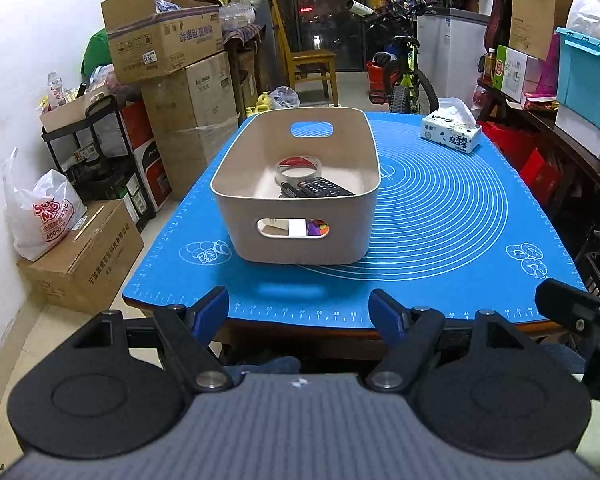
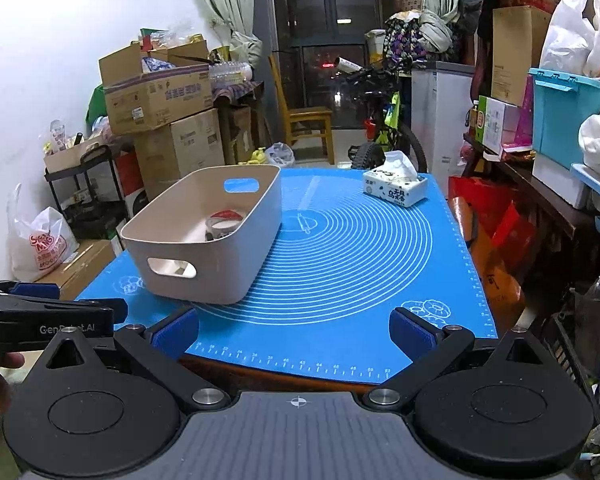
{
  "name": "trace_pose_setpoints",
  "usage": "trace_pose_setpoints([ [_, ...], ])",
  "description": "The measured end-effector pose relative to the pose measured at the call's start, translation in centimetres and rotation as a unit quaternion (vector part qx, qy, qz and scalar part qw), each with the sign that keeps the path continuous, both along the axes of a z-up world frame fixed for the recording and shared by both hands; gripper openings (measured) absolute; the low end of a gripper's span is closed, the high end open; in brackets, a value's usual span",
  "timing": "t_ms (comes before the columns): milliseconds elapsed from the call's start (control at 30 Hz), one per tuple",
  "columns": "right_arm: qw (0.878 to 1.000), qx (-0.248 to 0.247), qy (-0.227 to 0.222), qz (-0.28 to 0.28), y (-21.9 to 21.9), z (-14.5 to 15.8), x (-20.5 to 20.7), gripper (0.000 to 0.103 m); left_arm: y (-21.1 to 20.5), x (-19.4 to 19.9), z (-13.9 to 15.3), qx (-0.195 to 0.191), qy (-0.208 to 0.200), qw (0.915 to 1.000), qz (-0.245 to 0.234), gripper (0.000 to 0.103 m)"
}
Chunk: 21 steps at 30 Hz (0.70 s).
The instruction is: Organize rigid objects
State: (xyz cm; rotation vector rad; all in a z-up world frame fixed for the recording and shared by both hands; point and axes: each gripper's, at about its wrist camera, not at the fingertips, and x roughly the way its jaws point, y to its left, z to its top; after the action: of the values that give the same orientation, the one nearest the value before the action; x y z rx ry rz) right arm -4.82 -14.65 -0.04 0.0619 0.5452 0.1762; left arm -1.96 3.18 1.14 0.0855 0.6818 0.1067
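A beige plastic bin [image 1: 352, 216] with cut-out handles stands on the blue mat [image 1: 440, 208], left of the mat's middle. Inside it lie a roll of clear tape [image 1: 296, 169], a black remote [image 1: 324, 189], a dark marker-like item [image 1: 289, 191] and colourful bits seen through the near handle hole. The bin also shows in the right wrist view [image 2: 220, 268]. My left gripper [image 1: 300, 312] is open and empty, held back over the table's near edge. My right gripper [image 2: 296, 330] is open and empty, also at the near edge, right of the left one.
A tissue pack [image 1: 452, 130] sits at the mat's far right corner, and shows in the right wrist view [image 2: 396, 186]. Stacked cardboard boxes [image 1: 168, 52] and a black cart [image 1: 96, 160] crowd the left. A bicycle [image 1: 404, 76], wooden chair [image 1: 308, 64] and shelves stand behind and right.
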Motion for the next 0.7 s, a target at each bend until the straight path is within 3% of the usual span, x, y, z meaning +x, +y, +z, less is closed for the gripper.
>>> trace_pose_setpoints([
  [700, 1.0, -0.01, -0.006, 0.0, 0.48, -0.09, -0.52, 0.1, -0.26, 0.1, -0.07, 0.004, -0.002, 1.0, -0.008, 0.077],
])
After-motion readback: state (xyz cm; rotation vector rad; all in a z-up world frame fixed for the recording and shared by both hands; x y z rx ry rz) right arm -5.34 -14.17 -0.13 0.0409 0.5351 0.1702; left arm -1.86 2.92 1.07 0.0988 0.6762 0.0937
